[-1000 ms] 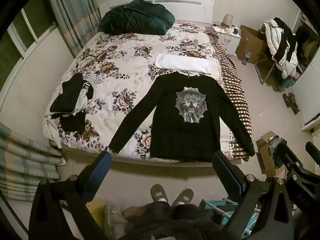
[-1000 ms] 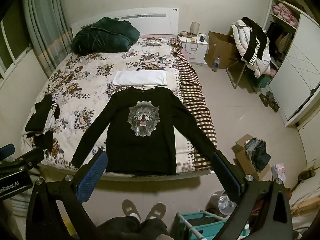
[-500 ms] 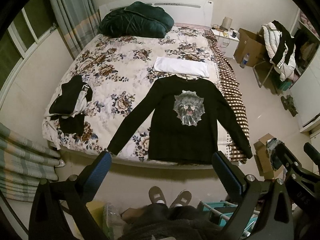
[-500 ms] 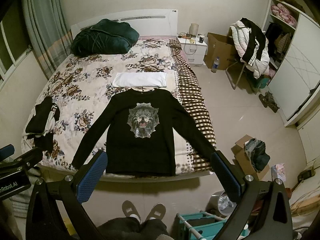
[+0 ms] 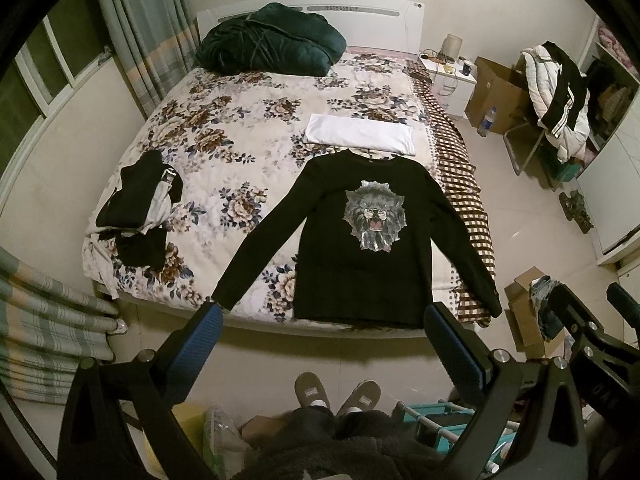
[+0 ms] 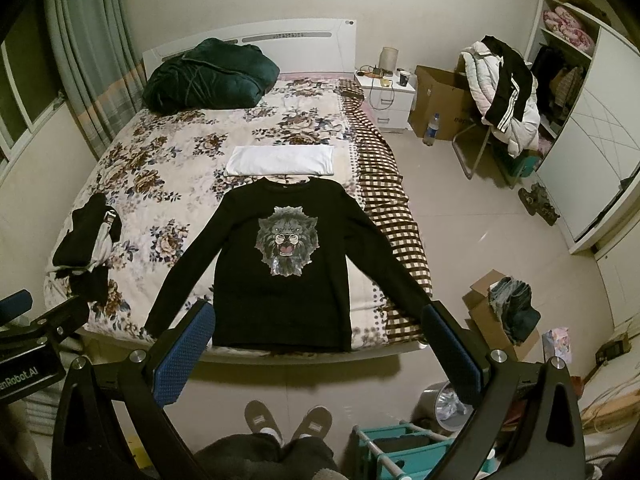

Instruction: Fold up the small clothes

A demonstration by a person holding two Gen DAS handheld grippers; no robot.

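**Lying flat: black lion sweatshirt at the foot of the bed**

Spreading across the near end of the floral bedspread, a black long-sleeved sweatshirt with a roaring lion print lies face up, hem toward the camera and both sleeves angled outward. Its right sleeve crosses onto the brown checked blanket along the bed's edge. A folded white garment lies just beyond the collar. A small heap of black and white clothes sits near the bed's left edge, and a dark green quilt is bundled against the headboard.

Both tools hover short of the bed, touching nothing. The left gripper has its jaws spread wide and empty; the right gripper is likewise spread wide. A person's slippered feet stand on the floor below.
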